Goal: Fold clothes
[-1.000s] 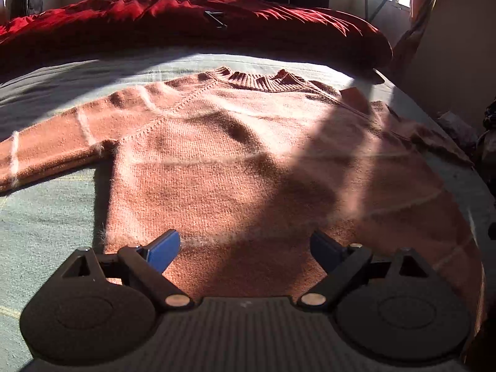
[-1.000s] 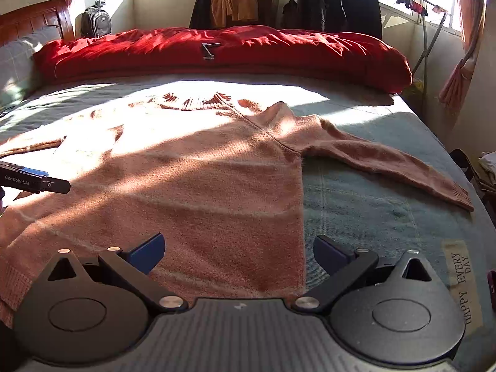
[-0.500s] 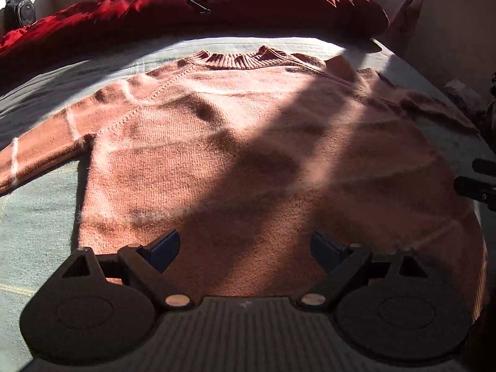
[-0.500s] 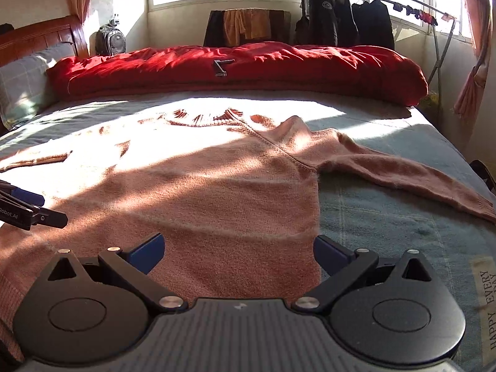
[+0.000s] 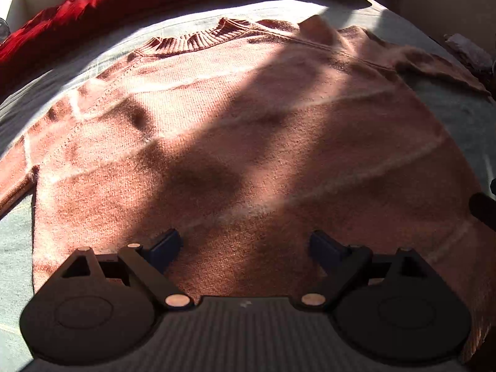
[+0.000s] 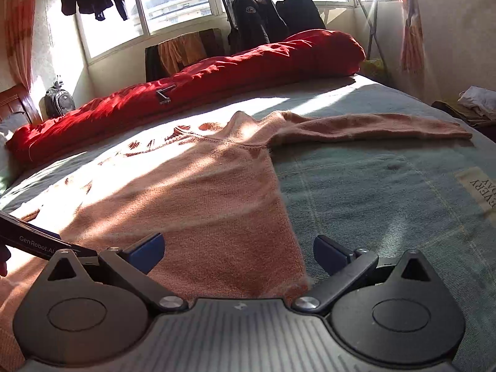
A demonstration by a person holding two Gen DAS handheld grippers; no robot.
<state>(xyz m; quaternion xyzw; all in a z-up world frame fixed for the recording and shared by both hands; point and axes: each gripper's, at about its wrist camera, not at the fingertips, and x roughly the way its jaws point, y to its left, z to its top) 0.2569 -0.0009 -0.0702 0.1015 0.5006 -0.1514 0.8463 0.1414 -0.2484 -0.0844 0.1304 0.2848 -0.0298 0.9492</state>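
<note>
Sweater (image 5: pixel 248 142) is spread flat on the bed (image 5: pixel 18 248); the left gripper (image 5: pixel 245 245) has been brought closer over its bottom hem, jaws apart, nothing held. The right gripper (image 6: pixel 238 248) has been lowered over the hem corner, jaws apart. A fold can be started.

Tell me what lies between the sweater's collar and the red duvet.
Only bare grey-green bedsheet between sweater collar and red duvet, in both wrist views.
</note>
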